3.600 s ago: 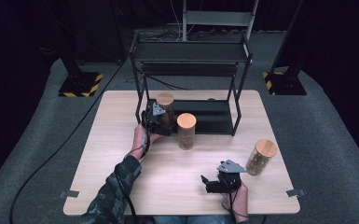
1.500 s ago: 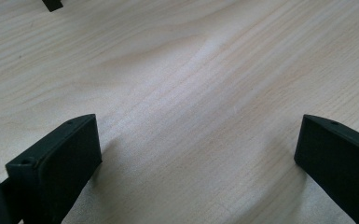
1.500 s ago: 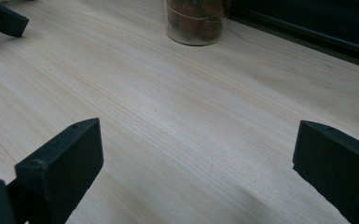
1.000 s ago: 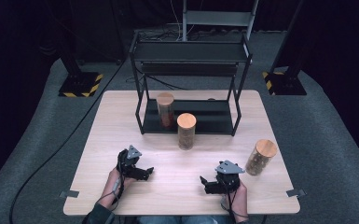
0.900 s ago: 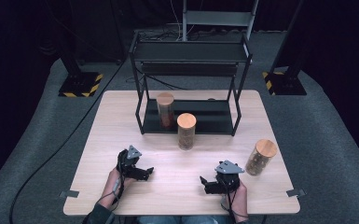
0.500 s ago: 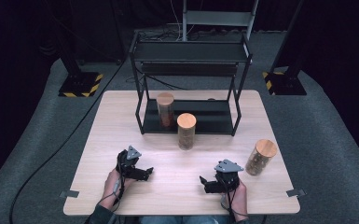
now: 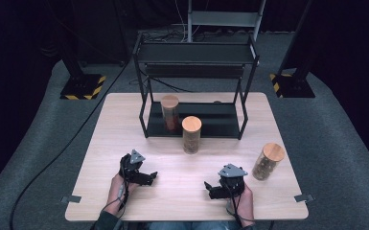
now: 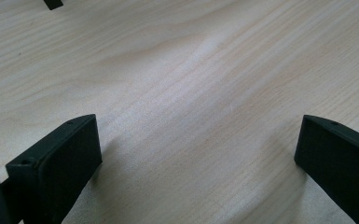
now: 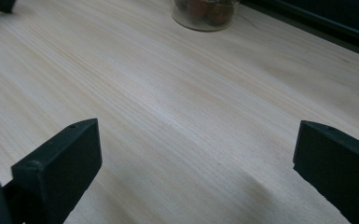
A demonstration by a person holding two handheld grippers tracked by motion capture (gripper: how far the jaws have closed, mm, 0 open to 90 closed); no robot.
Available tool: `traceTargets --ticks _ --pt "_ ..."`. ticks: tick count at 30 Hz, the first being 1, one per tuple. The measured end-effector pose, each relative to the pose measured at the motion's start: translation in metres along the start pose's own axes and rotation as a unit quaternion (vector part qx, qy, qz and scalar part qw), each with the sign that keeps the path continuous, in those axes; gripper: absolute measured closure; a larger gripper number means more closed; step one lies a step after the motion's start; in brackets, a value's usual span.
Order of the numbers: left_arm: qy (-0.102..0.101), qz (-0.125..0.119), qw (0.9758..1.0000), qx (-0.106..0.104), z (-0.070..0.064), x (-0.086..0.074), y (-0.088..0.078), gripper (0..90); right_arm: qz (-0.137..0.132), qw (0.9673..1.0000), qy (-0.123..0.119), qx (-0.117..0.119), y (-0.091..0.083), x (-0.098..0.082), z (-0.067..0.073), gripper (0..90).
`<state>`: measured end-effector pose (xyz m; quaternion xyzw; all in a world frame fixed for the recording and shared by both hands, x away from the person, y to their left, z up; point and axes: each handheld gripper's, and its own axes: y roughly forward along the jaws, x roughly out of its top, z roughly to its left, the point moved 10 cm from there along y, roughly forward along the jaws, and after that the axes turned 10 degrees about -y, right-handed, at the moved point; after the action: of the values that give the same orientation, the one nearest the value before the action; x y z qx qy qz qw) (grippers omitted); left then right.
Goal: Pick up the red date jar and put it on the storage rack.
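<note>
Pale wooden table (image 7: pixel 124 120) carrying black metal rack (image 7: pixel 196 86) at far edge. One cork-lidded jar (image 7: pixel 170 113) standing on rack's lower shelf; second jar (image 7: pixel 191 134) standing on table just in front of rack; third jar (image 7: pixel 268 161) standing near right edge. Left claw (image 7: pixel 149 176) and right claw (image 7: pixel 210 188) resting low at near edge, jaws spread wide, gripping nothing, well apart from jars.

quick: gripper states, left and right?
Left gripper: open, nothing between the jaws, low over the table.
Right gripper: open, empty, low over the table.
</note>
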<state>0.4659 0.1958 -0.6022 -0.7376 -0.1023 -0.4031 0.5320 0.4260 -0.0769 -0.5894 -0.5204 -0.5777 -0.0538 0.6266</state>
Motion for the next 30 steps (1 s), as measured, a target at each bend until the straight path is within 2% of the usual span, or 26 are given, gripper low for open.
traceTargets --ticks 2,4,8,14,21,26,30 --pt "0.0 0.0 1.0 0.0 0.0 0.0 0.0 0.0 0.009 0.9999 -0.006 -0.009 0.002 -0.001 0.0 0.0" --pt "-0.001 0.0 1.0 0.0 0.0 0.0 0.0 0.0 0.01 0.9998 -0.001 -0.016 0.003 0.0 -0.002 0.0" --pt "-0.003 -0.001 1.0 0.003 0.0 0.0 0.0 0.0 -0.008 0.9993 0.034 -0.013 0.005 0.009 -0.008 0.0" --pt "-0.007 -0.002 0.9999 0.007 0.001 0.0 0.0 0.0 -0.035 0.9982 0.044 -0.021 0.015 0.035 -0.017 0.0" --pt "-0.009 -0.003 0.9999 0.009 0.001 0.0 0.0 0.0 -0.056 0.9976 0.028 -0.027 0.032 0.068 -0.018 0.0" --pt "-0.01 -0.003 0.9999 0.01 0.002 0.0 0.0 0.0 -0.074 0.9961 0.036 -0.034 0.04 0.082 -0.022 0.0" --pt "-0.01 -0.003 0.9999 0.011 0.002 0.0 0.0 0.0 -0.089 0.9949 0.03 -0.038 0.045 0.096 -0.025 0.0"
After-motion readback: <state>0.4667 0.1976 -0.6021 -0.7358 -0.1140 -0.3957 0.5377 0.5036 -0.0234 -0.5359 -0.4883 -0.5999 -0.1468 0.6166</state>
